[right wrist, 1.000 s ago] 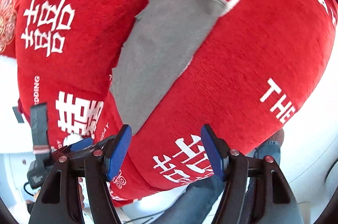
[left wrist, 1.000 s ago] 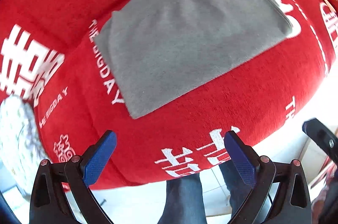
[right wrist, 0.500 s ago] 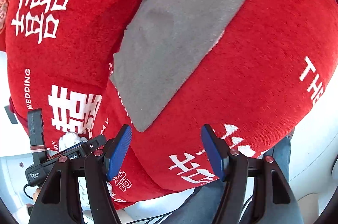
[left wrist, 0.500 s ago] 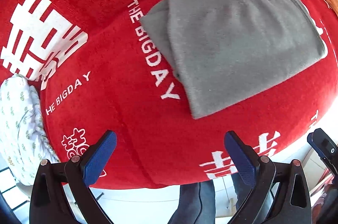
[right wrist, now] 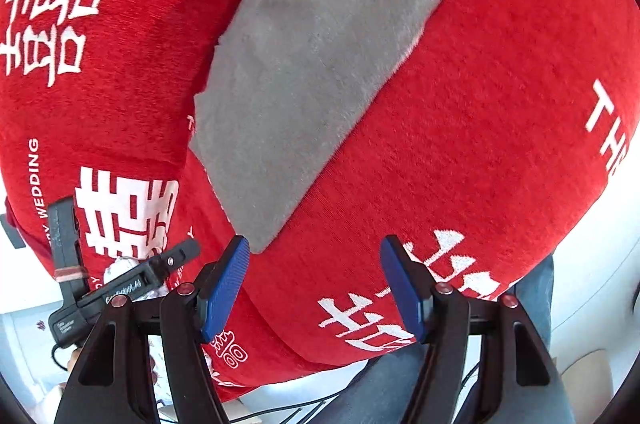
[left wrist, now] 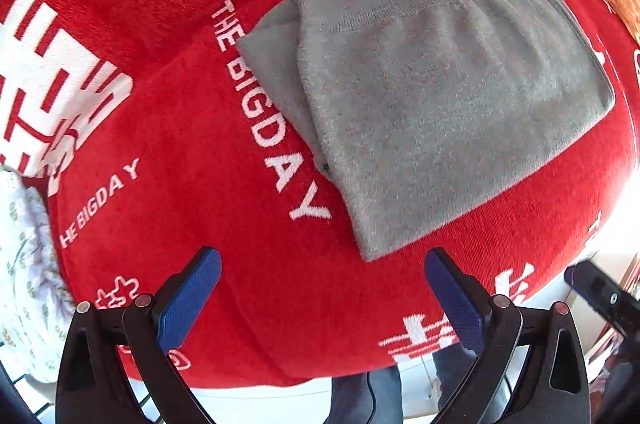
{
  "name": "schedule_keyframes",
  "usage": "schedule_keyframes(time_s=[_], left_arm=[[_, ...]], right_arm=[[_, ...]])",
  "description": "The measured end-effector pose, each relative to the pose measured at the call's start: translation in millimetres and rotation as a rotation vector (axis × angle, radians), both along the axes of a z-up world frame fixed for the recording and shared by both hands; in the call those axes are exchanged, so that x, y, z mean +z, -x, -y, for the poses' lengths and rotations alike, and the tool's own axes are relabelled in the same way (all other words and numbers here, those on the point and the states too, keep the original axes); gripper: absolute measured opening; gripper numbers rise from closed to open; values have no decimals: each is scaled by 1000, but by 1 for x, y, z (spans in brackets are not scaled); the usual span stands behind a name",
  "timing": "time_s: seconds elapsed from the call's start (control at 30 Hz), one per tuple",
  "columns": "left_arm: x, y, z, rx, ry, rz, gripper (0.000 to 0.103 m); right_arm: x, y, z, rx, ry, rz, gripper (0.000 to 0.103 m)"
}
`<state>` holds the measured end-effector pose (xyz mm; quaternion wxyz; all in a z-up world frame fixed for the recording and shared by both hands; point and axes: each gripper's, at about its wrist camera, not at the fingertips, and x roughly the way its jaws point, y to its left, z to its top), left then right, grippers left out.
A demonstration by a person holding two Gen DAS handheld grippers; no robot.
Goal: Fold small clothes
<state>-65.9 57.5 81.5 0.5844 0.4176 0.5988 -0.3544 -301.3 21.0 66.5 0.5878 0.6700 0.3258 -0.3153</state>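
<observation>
One red blanket (left wrist: 168, 128) with white lettering covers the whole work surface, its edges cut off in both views; some lettering is hidden under the garment. One folded grey knit garment (left wrist: 440, 96) lies flat on it, a lower layer peeking out along one side; in the right wrist view its far end is cropped by the frame. A white floral cloth (left wrist: 24, 276) shows only partly at the blanket's edge. The left gripper (left wrist: 322, 288) and right gripper (right wrist: 314, 280) both hang with jaws spread, empty, just short of the garment's nearest corner.
</observation>
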Motion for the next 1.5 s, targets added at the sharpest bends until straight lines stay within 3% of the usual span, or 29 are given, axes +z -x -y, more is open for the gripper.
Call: schedule_keyframes(time_s=[0.3, 0.6, 0.87, 1.03, 1.07, 1.1, 1.13, 1.27, 1.5], left_arm=[[-20, -13, -1, 53, 113, -15, 102], [-41, -30, -4, 127, 210, -58, 102], [-55, -46, -6, 198, 236, -123, 102], [-59, -70, -9, 280, 285, -225, 102], [-62, -76, -9, 296, 293, -255, 102], [-66, -81, -8, 313, 298, -296, 102], [-69, -84, -8, 321, 297, -313, 102], [-81, -94, 1, 354, 286, -354, 102], [-97, -95, 34, 418, 353, -600, 102]], right_arm=[[-35, -3, -5, -27, -34, 95, 72], [-69, -35, 8, -17, -37, 198, 72], [-90, -74, 20, -58, -51, 275, 72], [-95, -99, 30, -98, -65, 310, 73], [-96, -102, 31, -107, -78, 319, 70], [-99, -104, 32, -124, -102, 337, 46], [-100, -105, 34, -142, -124, 363, 8], [-86, -108, 43, -143, -100, 401, 8], [-38, -112, 62, -78, -11, 470, 8]])
